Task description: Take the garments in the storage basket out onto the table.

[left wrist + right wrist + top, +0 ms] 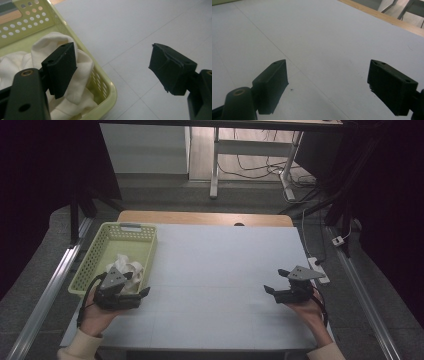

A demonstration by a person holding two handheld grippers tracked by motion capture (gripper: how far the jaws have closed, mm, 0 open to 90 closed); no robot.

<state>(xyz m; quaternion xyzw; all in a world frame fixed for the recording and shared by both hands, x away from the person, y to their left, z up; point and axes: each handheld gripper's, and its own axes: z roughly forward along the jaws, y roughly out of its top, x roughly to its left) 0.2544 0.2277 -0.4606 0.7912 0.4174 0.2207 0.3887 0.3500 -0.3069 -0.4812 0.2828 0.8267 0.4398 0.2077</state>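
A yellow-green basket point(90, 265) stands at the table's left with a crumpled white cloth point(127, 265) in it. My left gripper point(137, 284) hovers at the basket's near right corner, held in a hand, with its jaws open. In the left gripper view my left gripper point(112, 50) straddles the basket's rim point(110, 87). One jaw is over the cloth point(50, 45), the other over the table, and nothing is gripped. My right gripper point(275, 281) is at the right of the table, open and pointing left. In its own view my right gripper point(328, 65) has only bare table between the jaws.
The white table top point(225, 265) has a wooden strip point(200, 217) along its far edge. A power strip point(318, 270) and cables lie on the floor to the right. Desk legs point(215, 165) stand beyond the table.
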